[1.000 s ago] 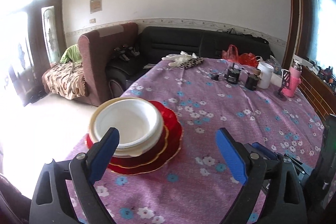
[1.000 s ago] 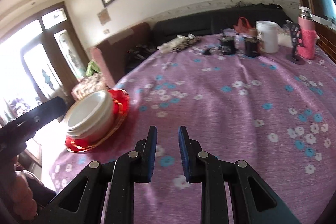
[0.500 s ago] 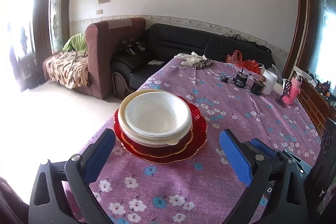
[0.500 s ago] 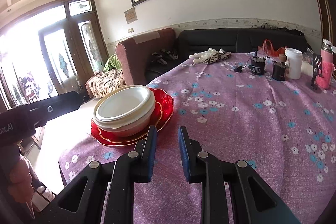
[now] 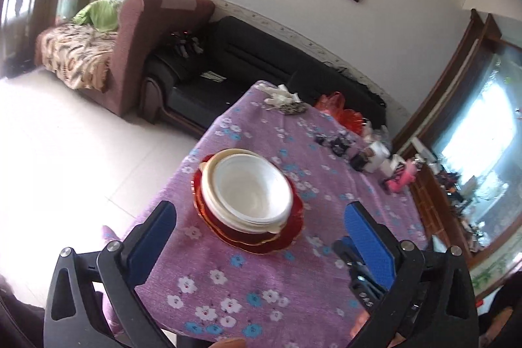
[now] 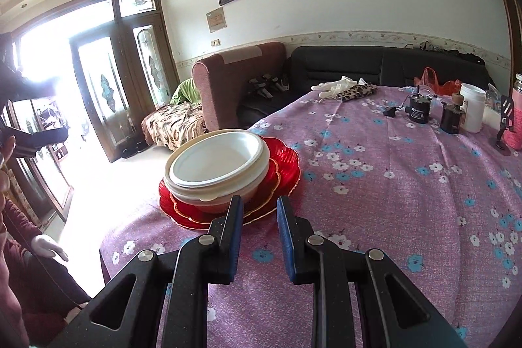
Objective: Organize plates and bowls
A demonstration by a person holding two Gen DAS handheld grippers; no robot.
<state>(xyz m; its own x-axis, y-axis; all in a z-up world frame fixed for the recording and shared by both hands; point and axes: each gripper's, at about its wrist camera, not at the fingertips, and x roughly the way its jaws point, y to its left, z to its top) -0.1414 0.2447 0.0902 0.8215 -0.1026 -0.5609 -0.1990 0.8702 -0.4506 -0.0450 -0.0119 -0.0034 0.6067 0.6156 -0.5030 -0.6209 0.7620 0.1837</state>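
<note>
Red scalloped plates [image 6: 280, 165] already carry the white bowl [image 6: 217, 157], nested in a cream one, so stacking looks largely done; whether more dishes wait elsewhere I cannot tell. Just before that stack, the right gripper [image 6: 259, 211] has its fingers nearly closed on nothing. Above the stack, the left gripper [image 5: 257, 225] gapes wide, empty.
</note>
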